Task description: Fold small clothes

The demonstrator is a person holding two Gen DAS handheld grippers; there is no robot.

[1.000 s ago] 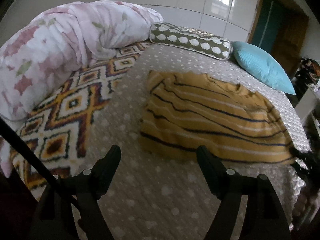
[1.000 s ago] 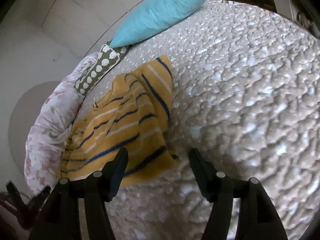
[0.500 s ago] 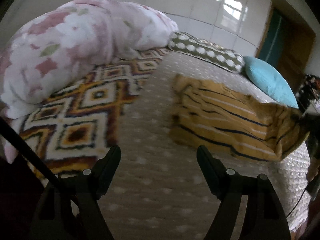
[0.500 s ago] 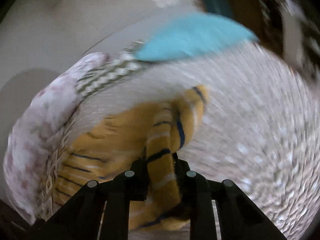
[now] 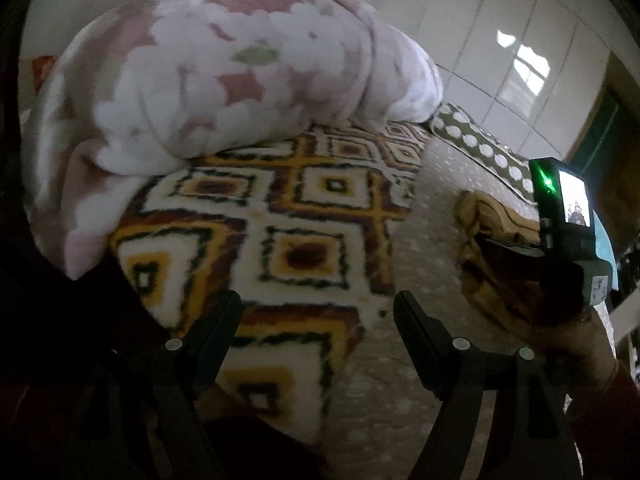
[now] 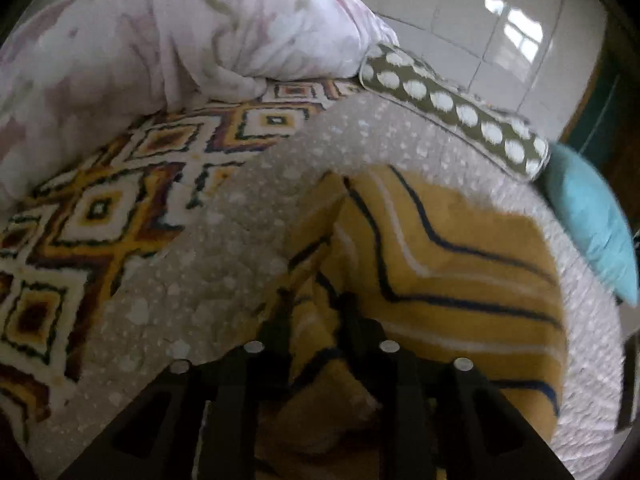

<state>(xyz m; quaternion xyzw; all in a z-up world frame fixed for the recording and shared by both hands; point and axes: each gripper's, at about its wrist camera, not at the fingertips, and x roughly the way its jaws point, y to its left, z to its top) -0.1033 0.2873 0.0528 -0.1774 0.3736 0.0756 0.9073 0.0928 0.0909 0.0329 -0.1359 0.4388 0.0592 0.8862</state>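
A mustard-yellow garment with dark and white stripes (image 6: 452, 264) lies on the dotted grey bedspread (image 6: 240, 248). My right gripper (image 6: 318, 312) is shut on a fold of its near edge and holds that edge raised over the rest of the cloth. In the left wrist view the garment (image 5: 484, 248) shows at the right, partly hidden by the right gripper's body and its lit screen (image 5: 572, 216). My left gripper (image 5: 318, 312) is open and empty, over the patterned blanket, well left of the garment.
A pink floral duvet (image 5: 224, 68) is bunched at the back left on a yellow-brown diamond-patterned blanket (image 5: 296, 216). An olive polka-dot bolster (image 6: 452, 108) and a turquoise pillow (image 6: 592, 216) lie along the far side. A tiled wall stands behind.
My right gripper has carried the gripped garment edge leftward over the garment. My left gripper has swung left, away from the garment, and stayed open.
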